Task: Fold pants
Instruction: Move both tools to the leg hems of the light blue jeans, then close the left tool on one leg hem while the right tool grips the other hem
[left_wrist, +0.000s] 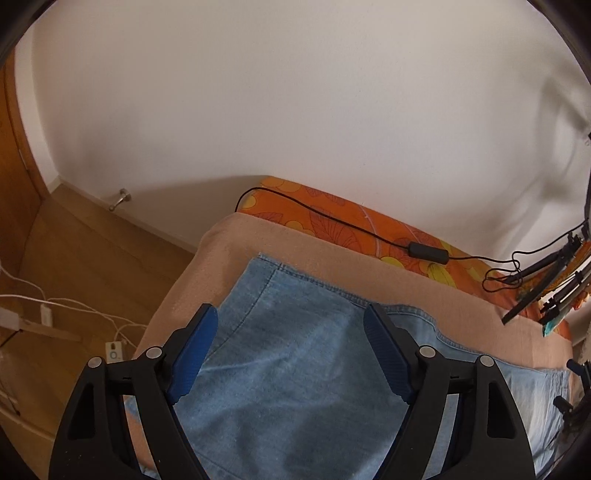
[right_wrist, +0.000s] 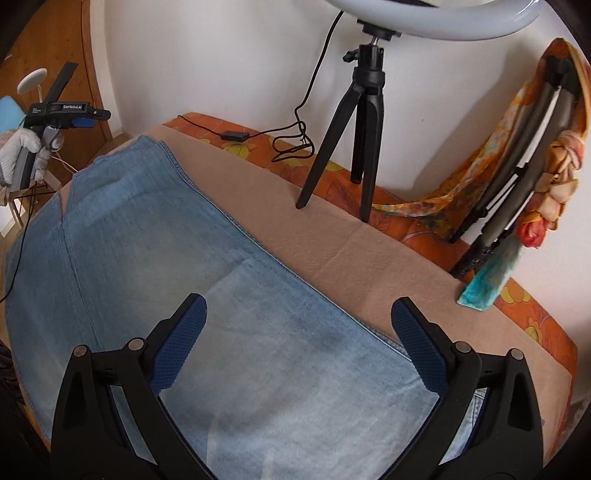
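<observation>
Light blue denim pants (left_wrist: 295, 369) spread flat over a beige blanket (left_wrist: 236, 243), hemmed edge toward twelve o'clock. Black left gripper (left_wrist: 290, 314) with blue ribbed pads (left_wrist: 194, 350) poised above the fabric, jaws apart, nothing pinched. At one o'clock, thin black cable (left_wrist: 332, 218) trailing across orange floral sheet (left_wrist: 295, 206).

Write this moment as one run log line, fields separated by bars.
task: fold pants | pants: flat on beige blanket | left hand-held gripper: open, above denim | right hand-held gripper: open, above denim | held: nothing
</observation>
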